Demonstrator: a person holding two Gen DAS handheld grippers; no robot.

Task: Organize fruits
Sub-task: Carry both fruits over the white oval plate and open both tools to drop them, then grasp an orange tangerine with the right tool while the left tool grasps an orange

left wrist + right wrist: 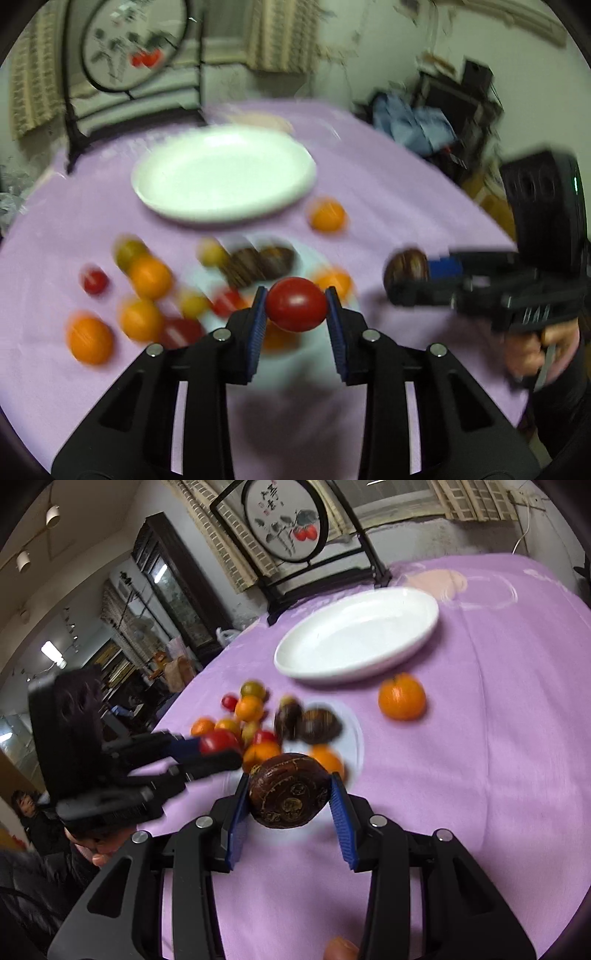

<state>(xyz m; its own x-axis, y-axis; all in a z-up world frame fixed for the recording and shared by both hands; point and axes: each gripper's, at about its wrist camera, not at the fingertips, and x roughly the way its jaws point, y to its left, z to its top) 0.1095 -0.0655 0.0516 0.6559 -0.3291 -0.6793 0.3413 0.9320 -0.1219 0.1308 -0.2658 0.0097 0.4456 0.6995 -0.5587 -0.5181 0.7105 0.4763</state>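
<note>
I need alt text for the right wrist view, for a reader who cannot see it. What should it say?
The right gripper holds a dark brown round fruit between its blue fingers above a purple tablecloth. Beyond it lie oranges and small tomatoes, one orange apart, and an empty white plate. At left, the left gripper holds a red tomato.
</note>
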